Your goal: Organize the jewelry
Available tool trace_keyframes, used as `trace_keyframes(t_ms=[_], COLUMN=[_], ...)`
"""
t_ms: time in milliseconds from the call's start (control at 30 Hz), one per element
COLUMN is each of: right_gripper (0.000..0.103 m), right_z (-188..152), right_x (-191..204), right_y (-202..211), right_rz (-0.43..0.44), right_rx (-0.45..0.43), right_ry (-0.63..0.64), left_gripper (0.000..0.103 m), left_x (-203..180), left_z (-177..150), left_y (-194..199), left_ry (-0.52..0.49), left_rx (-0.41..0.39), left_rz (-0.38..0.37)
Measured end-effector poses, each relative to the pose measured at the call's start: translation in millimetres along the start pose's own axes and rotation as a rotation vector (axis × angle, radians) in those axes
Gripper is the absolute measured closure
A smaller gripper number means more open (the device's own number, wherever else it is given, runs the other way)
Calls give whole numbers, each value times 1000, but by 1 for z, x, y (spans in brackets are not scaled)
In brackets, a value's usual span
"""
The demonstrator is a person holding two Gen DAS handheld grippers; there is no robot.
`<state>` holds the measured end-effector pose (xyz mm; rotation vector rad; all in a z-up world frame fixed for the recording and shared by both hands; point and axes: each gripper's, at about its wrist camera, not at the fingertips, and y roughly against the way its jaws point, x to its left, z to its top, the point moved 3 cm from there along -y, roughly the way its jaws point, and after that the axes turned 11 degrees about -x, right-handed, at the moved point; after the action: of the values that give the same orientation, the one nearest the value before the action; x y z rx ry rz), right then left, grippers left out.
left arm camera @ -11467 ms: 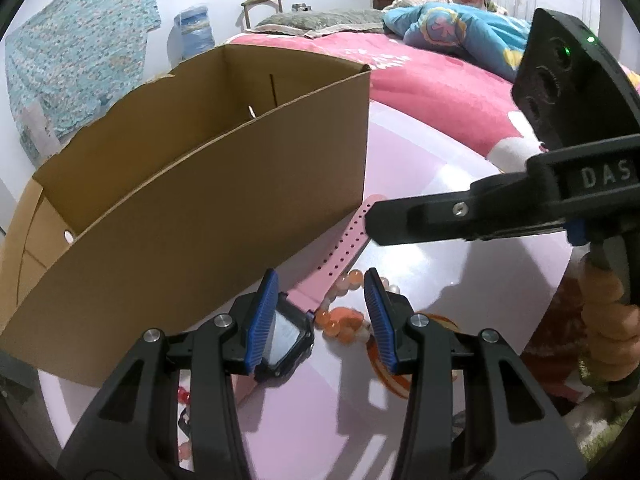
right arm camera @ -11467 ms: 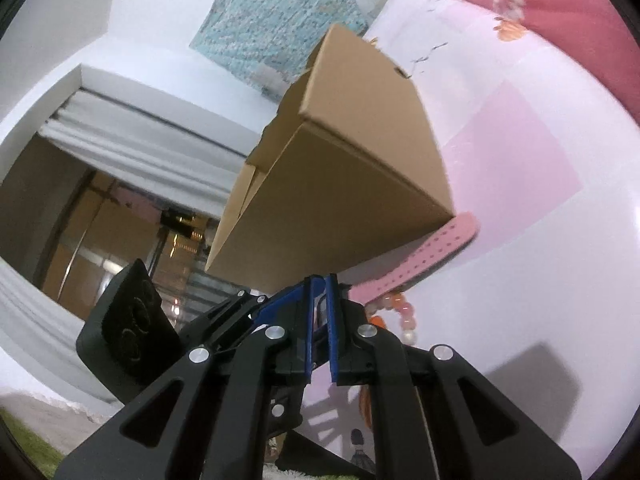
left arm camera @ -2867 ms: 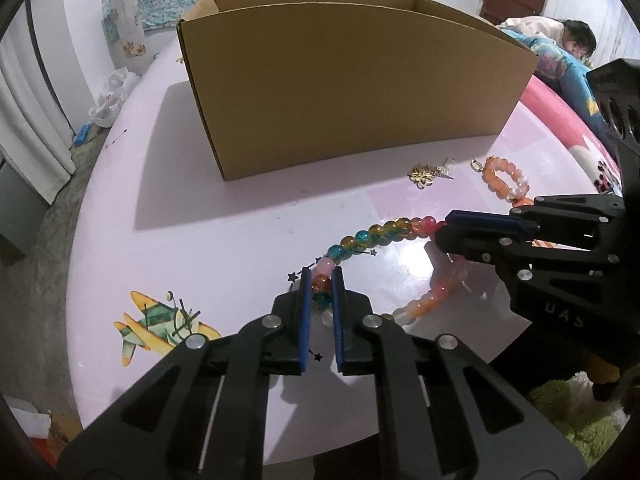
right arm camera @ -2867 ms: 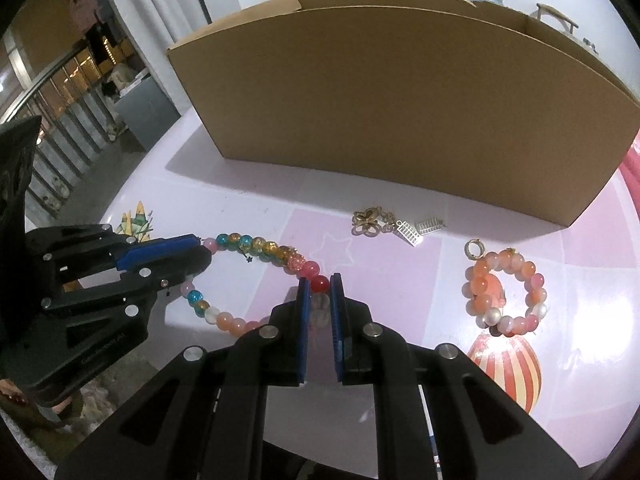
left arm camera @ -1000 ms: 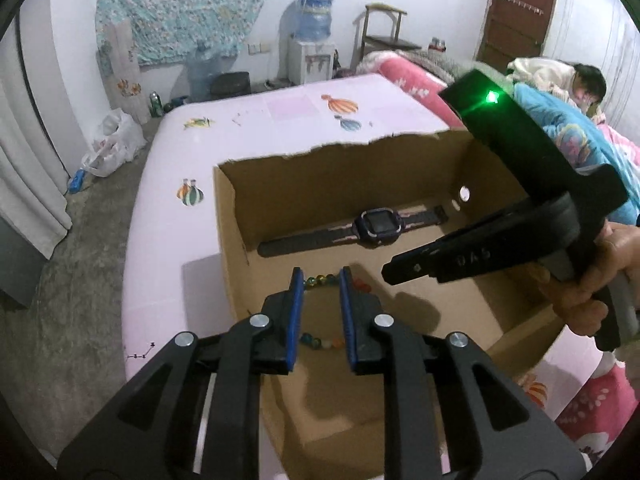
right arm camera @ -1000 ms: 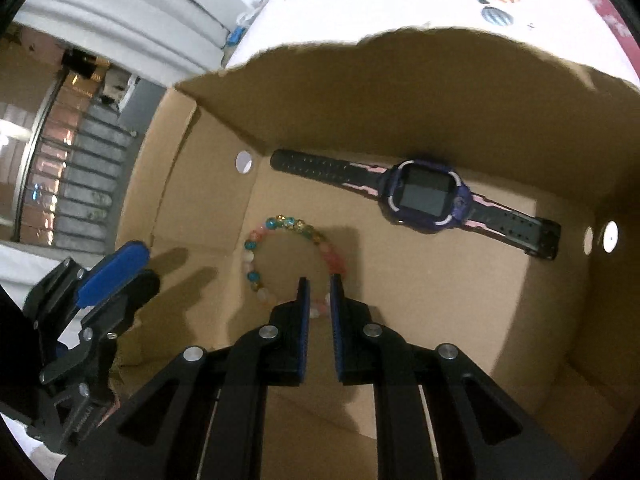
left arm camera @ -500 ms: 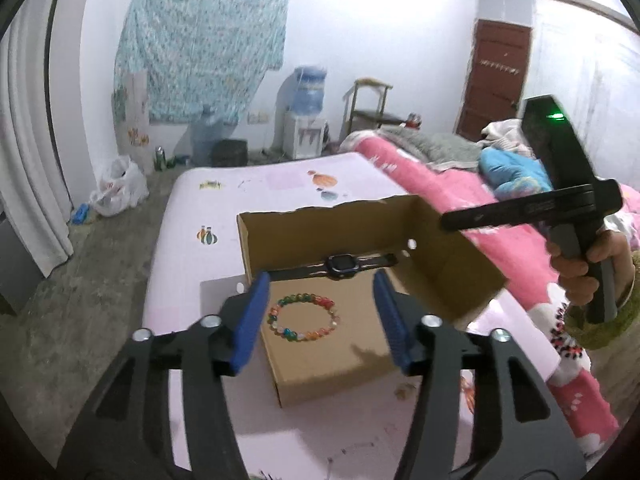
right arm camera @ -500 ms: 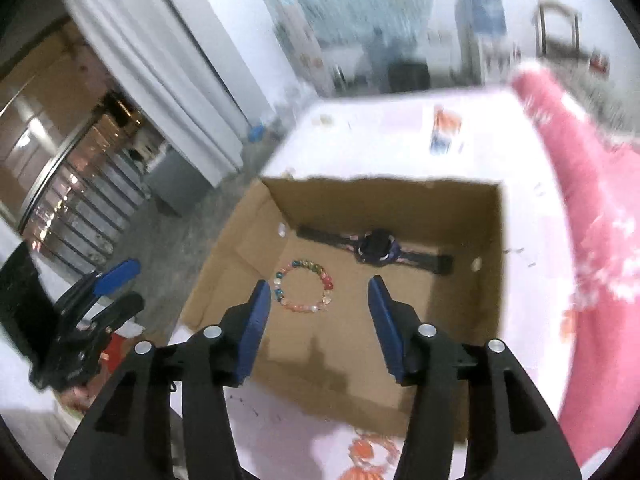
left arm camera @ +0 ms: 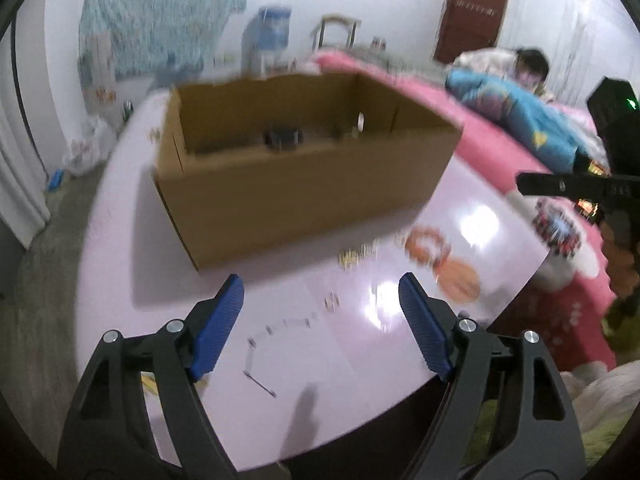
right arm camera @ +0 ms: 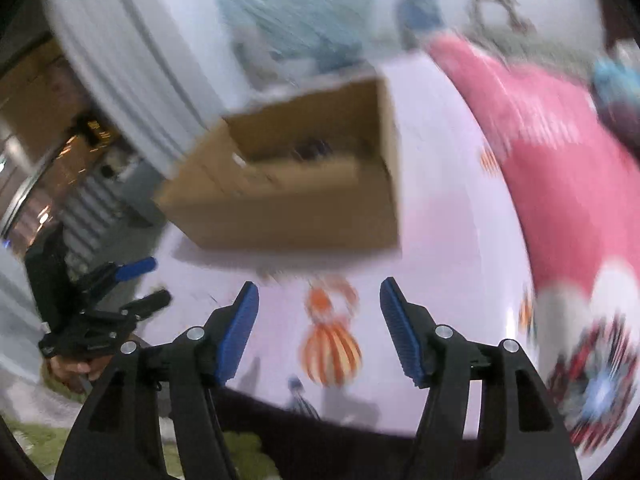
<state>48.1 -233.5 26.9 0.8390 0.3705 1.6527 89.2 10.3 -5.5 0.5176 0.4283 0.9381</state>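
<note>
An open cardboard box (left arm camera: 304,184) stands on the pink round table (left arm camera: 168,304); it also shows in the right wrist view (right arm camera: 296,200). A dark watch (left arm camera: 282,138) lies inside it. An orange bead bracelet (left arm camera: 426,246) and a small gold charm (left arm camera: 352,256) lie on the table in front of the box; the bracelet is blurred in the right wrist view (right arm camera: 330,294). My left gripper (left arm camera: 320,312) is open and empty above the table's near part. My right gripper (right arm camera: 318,314) is open and empty, near the bracelet.
A pink bed (left arm camera: 496,148) with a person under a blue blanket (left arm camera: 520,104) lies to the right of the table. A balloon sticker (right arm camera: 330,350) marks the table near its edge. Curtains (right arm camera: 120,40) hang at left. Both views are motion-blurred.
Both grippers have dropped from high above the box to low over the table in front of it. The multicolour bead bracelet lies in the box. Both jaws stay open.
</note>
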Motion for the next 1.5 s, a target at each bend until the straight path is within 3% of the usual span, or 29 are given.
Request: trace_keyframes(t_ms=[167,300,333,567,867,1000,1200,1333,1500], right_gripper=[41,38,34,33,33,33,33,33,43], right_z=[-39,-39,-36,-9,11,17,21,24,26], right_x=[-15,-18,-18,-10,-1,0,3,-1,-4], right_y=[-25,-34,-34,-36,-57,-64,-69,-72,-73], right_rz=[-124,-163,-162,-119,-89,-58,17,19,11], right_rx=[101,104,91,4,14,20,32,25,15], right_ry=[-49,-50,-58,-76,-105,-113,-147,-173,-184], left_gripper=[27,27,27,27,26,24,23,23,23], left_x=[-5,-6,-5,19,38,35,23,21,18], left_z=[-26,-28,-25,0,13,18,23,28,30], left_y=[-29,-36,-35,-28,-42,-43,-51,-53,-57], left_ry=[-61,-60,-49,43,99,96,43,44,29], left_rx=[74,84,77,6,-3,-35,-39,-56,-58], left_rz=[79,97,99,134,152,99,93,73,75])
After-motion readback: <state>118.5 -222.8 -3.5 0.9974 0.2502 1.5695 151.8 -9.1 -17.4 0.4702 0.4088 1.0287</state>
